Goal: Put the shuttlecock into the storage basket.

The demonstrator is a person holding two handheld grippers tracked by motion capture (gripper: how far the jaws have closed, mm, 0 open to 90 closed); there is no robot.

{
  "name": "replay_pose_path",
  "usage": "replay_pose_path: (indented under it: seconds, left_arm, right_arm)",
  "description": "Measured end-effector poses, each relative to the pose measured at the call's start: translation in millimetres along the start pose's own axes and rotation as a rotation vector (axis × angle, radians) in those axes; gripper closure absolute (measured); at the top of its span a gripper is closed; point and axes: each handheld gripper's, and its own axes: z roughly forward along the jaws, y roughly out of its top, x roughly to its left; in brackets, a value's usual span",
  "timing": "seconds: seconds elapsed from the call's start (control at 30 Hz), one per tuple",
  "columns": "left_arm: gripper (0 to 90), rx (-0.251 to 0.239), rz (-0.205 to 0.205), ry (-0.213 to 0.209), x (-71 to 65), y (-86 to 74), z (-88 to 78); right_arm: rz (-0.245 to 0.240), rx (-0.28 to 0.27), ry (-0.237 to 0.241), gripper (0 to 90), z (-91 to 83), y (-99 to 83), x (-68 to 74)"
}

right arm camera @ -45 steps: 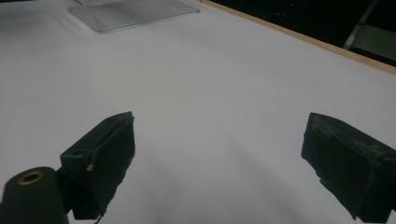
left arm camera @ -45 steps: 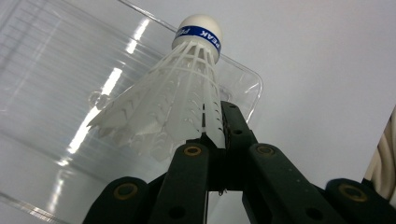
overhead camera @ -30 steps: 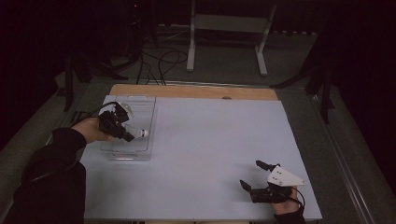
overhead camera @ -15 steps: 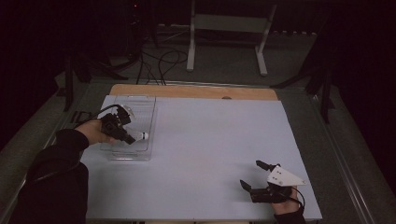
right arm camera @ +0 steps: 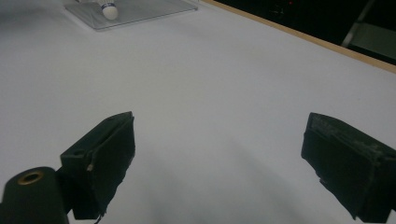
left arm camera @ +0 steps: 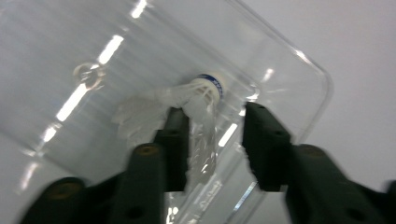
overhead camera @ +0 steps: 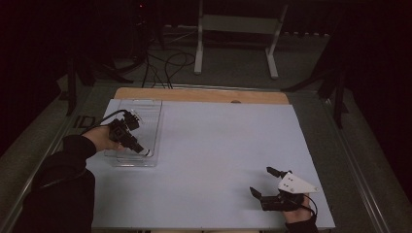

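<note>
A white shuttlecock [left arm camera: 196,95] with a blue band round its cork lies in a clear plastic tray [left arm camera: 289,60] at the table's left. My left gripper [left arm camera: 215,135] points down into the tray's near end [overhead camera: 145,160]. Its jaws have just been opening and now stand apart, with some feathers in the gap and the cork just beyond the tips. From above, the left gripper [overhead camera: 142,149] sits over the shuttlecock [overhead camera: 147,152]. My right gripper [overhead camera: 261,180] rests open near the front right corner with nothing between its jaws, which also show in its own view [right arm camera: 219,154].
A pale sheet [overhead camera: 218,160] covers the table, and a wooden strip [overhead camera: 204,95] runs along its far edge. The right gripper view shows the tray [right arm camera: 140,11] and the shuttlecock's cork [right arm camera: 108,9] far off. A metal stand [overhead camera: 233,39] and cables [overhead camera: 165,63] lie beyond the table.
My left gripper has sunk a little toward the tray's near end, and the shuttlecock has gone down with it. The right gripper has stayed in place.
</note>
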Motion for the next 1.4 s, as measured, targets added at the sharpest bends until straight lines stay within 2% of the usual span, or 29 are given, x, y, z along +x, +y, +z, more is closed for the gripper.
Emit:
replay_pose_path:
  seconds: [0.1, 0.13, 0.2, 0.23, 0.3, 0.33, 0.37, 0.4, 0.5, 0.57, 0.7, 0.77, 0.87, 0.97, 1.1, 1.2, 1.4]
  left_arm:
    - [39.4, 0.009, -0.055, 0.043, 1.4, 2.0, -0.3]
    - [37.4, 0.009, -0.055, 0.043, 1.4, 2.0, -0.3]
    - [29.7, 0.019, -0.107, 0.068, 3.4, 2.9, -2.3]
    - [25.9, 0.020, -0.111, 0.081, 3.7, 3.1, -2.9]
    - [23.6, 0.020, -0.111, 0.081, 3.7, 3.1, -2.9]
    - [17.5, 0.015, -0.140, 0.088, 4.7, 3.6, -6.8]
    - [11.9, 0.015, -0.140, 0.088, 4.7, 3.6, -6.8]
    - [7.7, -0.007, -0.135, 0.068, 4.7, 3.1, -9.0]
    - [0.9, -0.020, -0.148, 0.057, 5.0, 3.7, -11.0]
    - [0.2, -0.027, -0.146, 0.058, 5.0, 4.0, -11.9]
    - [0.0, -0.079, -0.135, 0.060, -2.1, 6.8, -19.5]
    - [0.0, -0.077, -0.128, 0.062, -4.3, 7.8, -20.1]
    - [0.0, -0.093, -0.108, 0.074, -11.0, 11.3, -21.8]
    - [0.0, -0.113, -0.092, 0.068, -16.6, 16.0, -22.5]
    - [0.0, -0.139, -0.093, 0.059, -22.6, 24.8, -23.7]
    - [0.0, -0.163, -0.089, 0.083, -27.2, 30.1, -26.4]
    - [0.1, -0.200, -0.084, 0.093, -35.4, 36.9, -28.9]
  right_arm:
    - [0.002, 0.000, -0.001, 9.9, -0.2, 0.0, 0.0]
    - [0.002, 0.000, -0.001, 9.9, -0.2, 0.0, 0.0]
    - [0.000, 0.002, -0.001, 9.9, -0.1, 0.1, -0.1]
    - [0.000, 0.003, -0.001, 9.9, -0.1, 0.1, 0.0]
    - [-0.002, 0.003, -0.001, 9.9, 0.0, 0.0, -0.1]
    - [-0.003, 0.004, -0.001, 9.9, 0.1, 0.1, 0.0]
    - [-0.003, 0.004, -0.001, 9.9, 0.1, 0.1, 0.0]
    - [-0.002, 0.004, -0.001, 9.9, 0.2, 0.1, 0.1]
    - [-0.004, 0.004, -0.001, 9.9, 0.0, 0.3, 0.4]
    - [-0.004, 0.004, -0.001, 9.9, 0.0, 0.3, 0.3]
    - [-0.003, 0.005, -0.002, 9.9, 0.2, 0.0, -0.1]
    - [-0.002, 0.004, -0.001, 9.9, 0.2, 0.1, 0.2]
    - [-0.005, 0.005, -0.002, 9.9, 0.3, 0.2, 0.3]
    - [-0.004, 0.004, -0.002, 9.9, 0.1, 0.3, 0.3]
    - [-0.007, 0.006, -0.002, 9.9, 0.7, 0.1, 0.3]
    - [-0.004, 0.006, -0.004, 9.9, 0.3, 0.1, 0.3]
    - [0.001, 0.002, -0.004, 9.9, -0.6, -0.2, -0.2]
